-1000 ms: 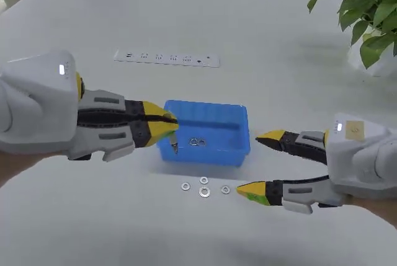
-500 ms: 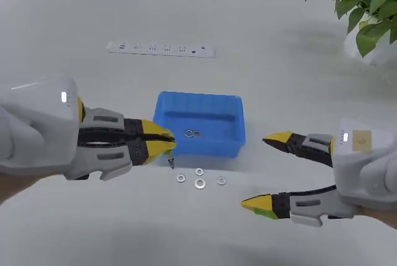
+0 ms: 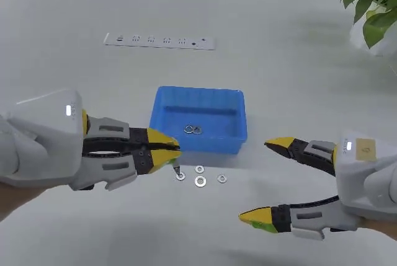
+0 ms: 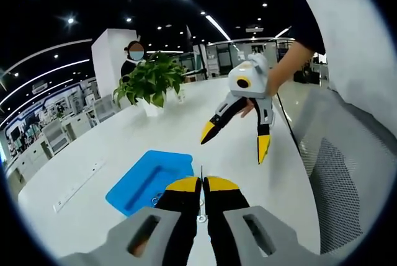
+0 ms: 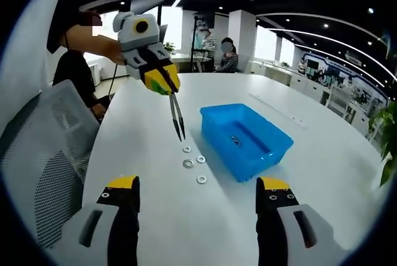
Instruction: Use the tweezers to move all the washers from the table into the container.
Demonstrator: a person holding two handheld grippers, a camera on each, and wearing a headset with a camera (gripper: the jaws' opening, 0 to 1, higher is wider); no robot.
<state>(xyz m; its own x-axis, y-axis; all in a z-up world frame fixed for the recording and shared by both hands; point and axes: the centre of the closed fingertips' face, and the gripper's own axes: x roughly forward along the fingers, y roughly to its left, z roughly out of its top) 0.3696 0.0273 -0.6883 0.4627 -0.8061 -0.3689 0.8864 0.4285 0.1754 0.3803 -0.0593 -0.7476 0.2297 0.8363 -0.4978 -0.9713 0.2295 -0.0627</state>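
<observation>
My left tool [image 3: 175, 152] is clamped on the tweezers [image 3: 175, 169], tips angled down beside the leftmost of three washers [image 3: 200, 180] on the table [image 3: 279, 61], just in front of the blue container [image 3: 198, 91], which holds two. My right tool [image 3: 254, 180] gapes empty, kept clear.

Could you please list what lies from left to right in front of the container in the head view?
left gripper with the tweezers → left washer → middle two washers → right washer → right gripper
</observation>
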